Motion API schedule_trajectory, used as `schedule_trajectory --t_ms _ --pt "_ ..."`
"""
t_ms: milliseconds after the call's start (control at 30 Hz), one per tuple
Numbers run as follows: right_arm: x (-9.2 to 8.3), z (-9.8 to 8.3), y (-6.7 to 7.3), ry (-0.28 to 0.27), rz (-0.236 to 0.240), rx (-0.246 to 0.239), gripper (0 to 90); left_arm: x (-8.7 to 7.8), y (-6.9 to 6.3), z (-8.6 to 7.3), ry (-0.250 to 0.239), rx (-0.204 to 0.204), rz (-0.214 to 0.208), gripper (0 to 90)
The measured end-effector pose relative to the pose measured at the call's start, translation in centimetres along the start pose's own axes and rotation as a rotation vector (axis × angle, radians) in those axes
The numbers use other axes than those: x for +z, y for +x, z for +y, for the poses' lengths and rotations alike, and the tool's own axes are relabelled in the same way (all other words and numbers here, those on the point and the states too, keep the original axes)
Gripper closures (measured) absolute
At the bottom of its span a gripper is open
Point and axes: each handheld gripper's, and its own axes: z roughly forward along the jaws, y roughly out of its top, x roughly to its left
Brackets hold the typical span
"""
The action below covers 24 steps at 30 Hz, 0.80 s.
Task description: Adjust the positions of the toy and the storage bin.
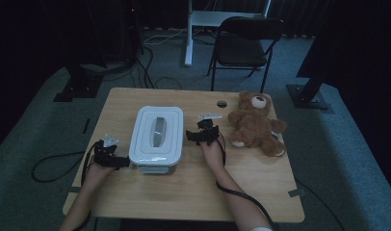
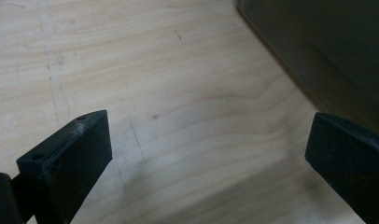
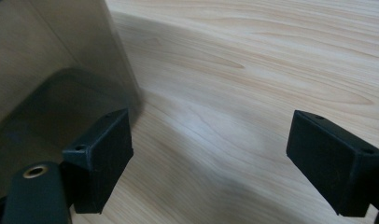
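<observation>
Flanking the white lidded box (image 1: 156,138) on the wooden table (image 1: 193,192), we hold one gripper at each side of it. Our left gripper (image 1: 120,162) sits low at the box's near left corner, just beside its wall; in the left gripper view its jaws stand wide apart over bare wood, with the box's dark side (image 2: 327,56) rising at the upper right and nothing between the jaws. Our right gripper (image 1: 189,136) rests at the box's right side, roughly level with its middle. In the right gripper view its jaws are likewise spread wide, gripping nothing, and the box wall (image 3: 52,60) stands just beside one jaw; we cannot tell whether that jaw touches it.

We see the box lying toward the left of the table's centre, its lid on, with a grey recessed handle (image 1: 158,131) running along the top. A brown teddy bear (image 1: 254,125) lies on the table to our right, well apart from the box and near our right gripper.
</observation>
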Motion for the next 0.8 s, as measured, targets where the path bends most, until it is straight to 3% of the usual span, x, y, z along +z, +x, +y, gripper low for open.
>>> schedule_trajectory --t_ms 233,400,500,567,800 --pt "1.1 0.3 0.9 0.021 -0.010 -0.028 13.8 0.6 -0.1 1.0 0.004 0.015 -0.024 1.0" --pt "1.6 0.4 1.4 0.015 0.033 -0.029 12.5 0.9 -1.0 1.6 0.001 0.049 -0.036 1.0" --pt "1.6 0.6 1.8 0.015 0.000 -0.050 13.2 0.9 -1.2 2.0 0.003 0.065 -0.009 1.1" --pt "1.5 0.6 1.6 0.006 0.015 -0.044 13.2 0.8 -1.2 2.1 -0.002 0.060 -0.017 1.1" --pt "1.4 0.5 1.3 0.018 0.058 -0.043 15.6 0.6 -2.5 2.6 0.000 0.114 -0.022 1.1"
